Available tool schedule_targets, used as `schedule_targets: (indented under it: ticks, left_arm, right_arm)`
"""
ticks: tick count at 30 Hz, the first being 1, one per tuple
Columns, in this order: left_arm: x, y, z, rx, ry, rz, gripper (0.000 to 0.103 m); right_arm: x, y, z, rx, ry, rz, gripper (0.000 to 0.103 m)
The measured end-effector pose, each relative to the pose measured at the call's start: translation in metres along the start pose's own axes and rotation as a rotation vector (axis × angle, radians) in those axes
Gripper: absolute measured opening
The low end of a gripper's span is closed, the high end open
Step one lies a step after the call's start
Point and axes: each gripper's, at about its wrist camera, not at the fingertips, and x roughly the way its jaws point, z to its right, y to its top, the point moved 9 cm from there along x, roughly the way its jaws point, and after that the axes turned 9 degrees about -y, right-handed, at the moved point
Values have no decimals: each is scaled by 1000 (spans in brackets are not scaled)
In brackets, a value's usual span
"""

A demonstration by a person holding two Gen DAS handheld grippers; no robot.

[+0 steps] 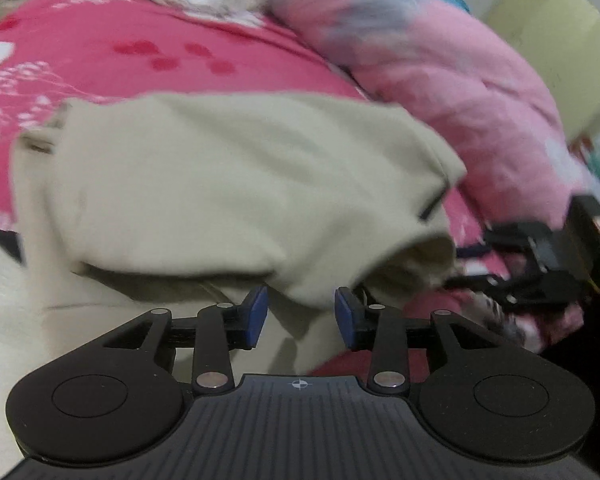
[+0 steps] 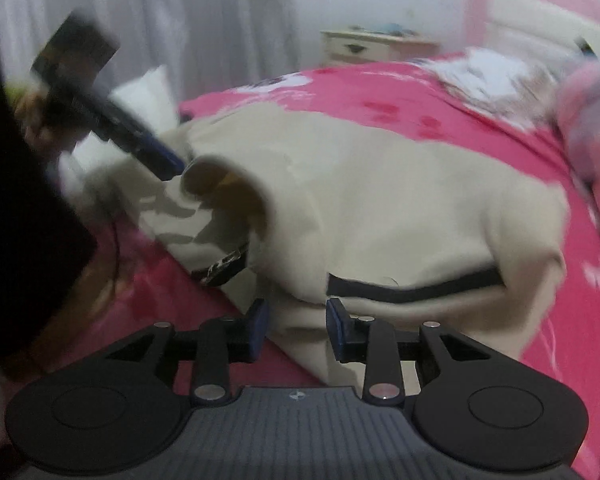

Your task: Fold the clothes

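Both your grippers are angled down at the bed, coming in low over its near edge. Your left gripper [image 1: 301, 314] has its fingers [image 1: 256, 316] parted, with a fold of the beige garment [image 1: 236, 184] sagging into the gap, but the blue pads aren't pressing on it. Same story on the right gripper [image 2: 297, 326]: fingers [image 2: 257, 328] apart, cloth edge lying between them, nothing clamped.

The garment is spread across the pink bedsheet [image 1: 140, 48], partly folded over itself, with a dark zipper [image 2: 412, 286] running along its near side in the right view and a collar opening [image 2: 224, 196] gaping toward the left gripper's side.

No readable writing anywhere; it's all too blurry. There's some patterned trim near the collar, but I can't make it out.

Around it: a pink fluffy blanket [image 1: 440, 72] bunched along the right of the garment, a white pillow [image 2: 148, 96] near the far corner, a cream nightstand [image 2: 364, 46] and grey curtains [image 2: 148, 12] behind. From the left camera you see your right gripper [image 1: 476, 276] hanging right at the garment's open end, and from the right camera your left gripper [image 2: 168, 168] pokes in beside the collar.
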Motion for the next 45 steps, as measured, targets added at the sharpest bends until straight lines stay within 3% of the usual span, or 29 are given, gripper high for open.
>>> schedule_targets:
  ticks: [4,7,8,10,12,19,25,29,32,34,37,39,41,43,45]
  left_arm:
    - [8,7,23,139,-12,-12,51]
    - [25,11,44,339,60,-6,49]
    - [31,11,49,411,97,-8,46]
    - [43,7,58,543,154,-22,19]
    - [49,-2,64,622,160,-53,10]
    - [59,-35,56,751,147,-177,7]
    - [75,-54,37,737,134,-282,10]
    - [56,-43,30,585,75,-312,18]
    - [30,-26,20,459,53,-282,20]
    - [10,-5,12,379,63,-204,21]
    - [-7,26,8,269,48,-76,23]
    - [3,35,14,249,30,-37,26]
    - [27,31,23,263,28,-46,28]
    - [54,15,27,280,41,-79,29]
    - [78,-6,15,249,69,-127,30]
  right_arm:
    - [-14,19,6,83,-1,74,36]
    - [-13,40,-7,24,20,134,39]
    - [-10,45,-13,-19,15,145,39]
    - [1,50,-23,-124,-20,154,39]
    - [12,48,-31,-198,-29,146,11]
    - [32,17,-48,-340,12,90,6]
    - [56,0,-49,-335,49,22,11]
    - [41,4,-43,-236,136,-50,34]
    - [21,14,-33,-136,195,-55,36]
    - [7,26,-22,-60,218,-28,36]
    - [-5,51,1,80,189,63,36]
    - [0,62,13,161,159,100,36]
    - [14,62,11,171,122,91,32]
    - [31,49,-2,103,82,49,31]
    - [55,21,-13,31,22,-45,26]
